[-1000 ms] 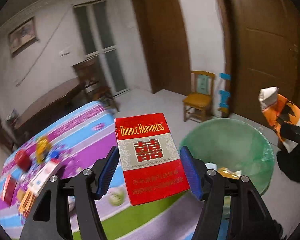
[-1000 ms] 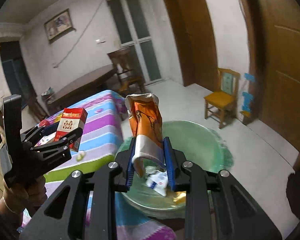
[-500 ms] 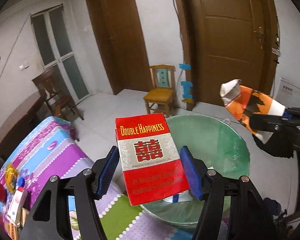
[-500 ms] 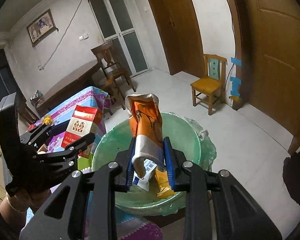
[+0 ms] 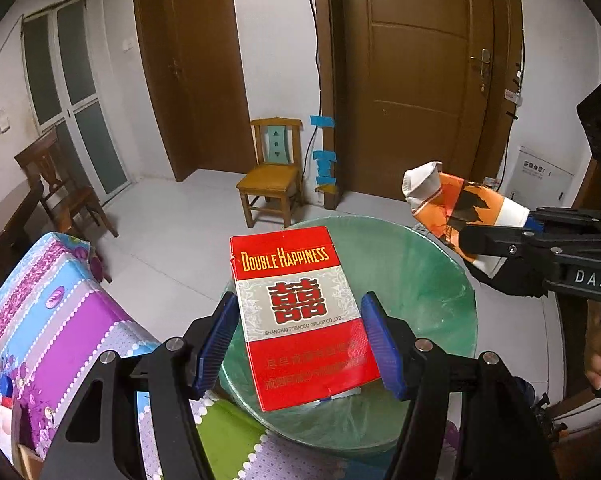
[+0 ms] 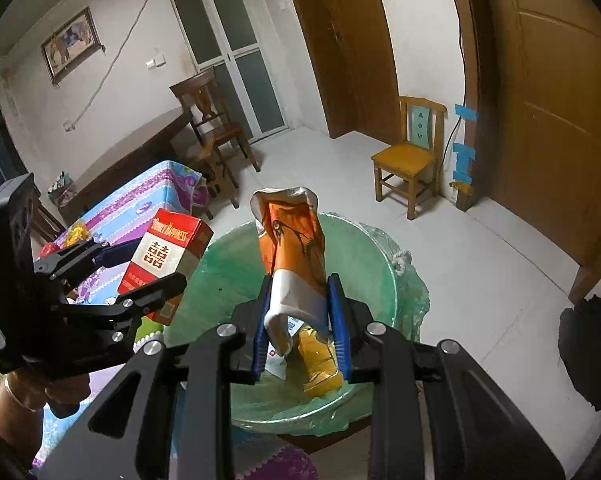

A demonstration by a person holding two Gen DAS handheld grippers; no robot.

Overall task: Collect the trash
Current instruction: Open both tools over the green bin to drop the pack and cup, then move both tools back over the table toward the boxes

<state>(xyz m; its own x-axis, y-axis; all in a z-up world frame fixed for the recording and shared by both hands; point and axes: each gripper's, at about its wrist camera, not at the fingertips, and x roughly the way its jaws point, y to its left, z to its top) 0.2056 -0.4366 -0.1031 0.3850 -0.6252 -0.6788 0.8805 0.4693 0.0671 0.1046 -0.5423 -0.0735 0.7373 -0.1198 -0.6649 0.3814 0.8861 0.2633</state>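
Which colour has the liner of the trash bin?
Translucent green liner; the right wrist view shows it best.

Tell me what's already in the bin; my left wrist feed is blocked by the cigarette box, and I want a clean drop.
Observer: A yellow packet and a white paper item lie at the bottom of the bin.
Operator: Is my box over the opening?
Observer: The cigarette box hangs about at the bin's left rim, not its middle.
Operator: And the other gripper?
Observer: The right gripper clamps the orange wrapper by its white end, above the bin's middle.
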